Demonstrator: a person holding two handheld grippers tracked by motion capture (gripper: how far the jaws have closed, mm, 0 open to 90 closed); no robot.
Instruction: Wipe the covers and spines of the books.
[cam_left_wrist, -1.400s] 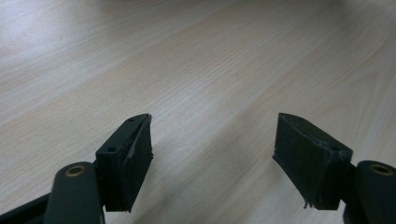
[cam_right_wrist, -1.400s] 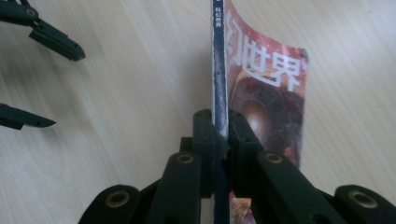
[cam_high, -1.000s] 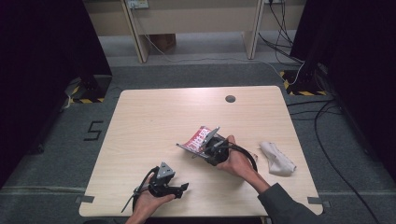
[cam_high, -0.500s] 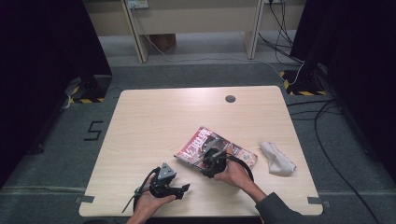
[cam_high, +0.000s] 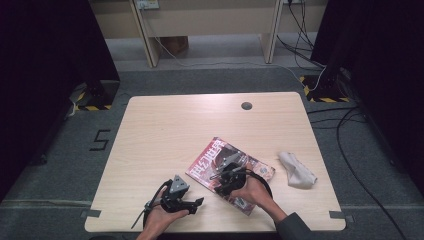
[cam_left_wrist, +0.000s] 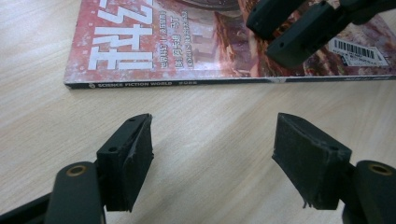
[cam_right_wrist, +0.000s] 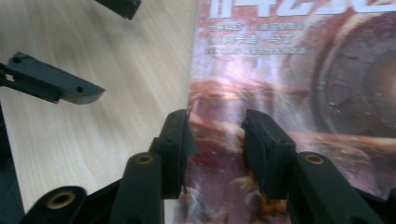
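Note:
A magazine (cam_high: 212, 157) with a red cover lies flat on the wooden table (cam_high: 175, 130), its spine toward the front left. My right gripper (cam_high: 221, 176) hovers low over the cover near the spine; its jaws have just been opening and stand open (cam_right_wrist: 215, 135) with nothing between them, only the cover (cam_right_wrist: 289, 70) beneath. My left gripper (cam_high: 196, 202) rests by the table's front edge, open and empty (cam_left_wrist: 212, 140), pointing at the magazine's spine (cam_left_wrist: 187, 84) a short way off. In the left gripper view the right gripper (cam_left_wrist: 266, 35) reaches in over the magazine.
A crumpled grey cloth (cam_high: 297, 170) lies on the table right of the magazine. A round cable hole (cam_high: 246, 105) sits near the far edge. Cables and desk legs stand on the floor beyond the table.
The right gripper held the magazine tilted up off the table; the magazine now lies flat, and the right jaws have come apart and let it go. The left gripper stayed put.

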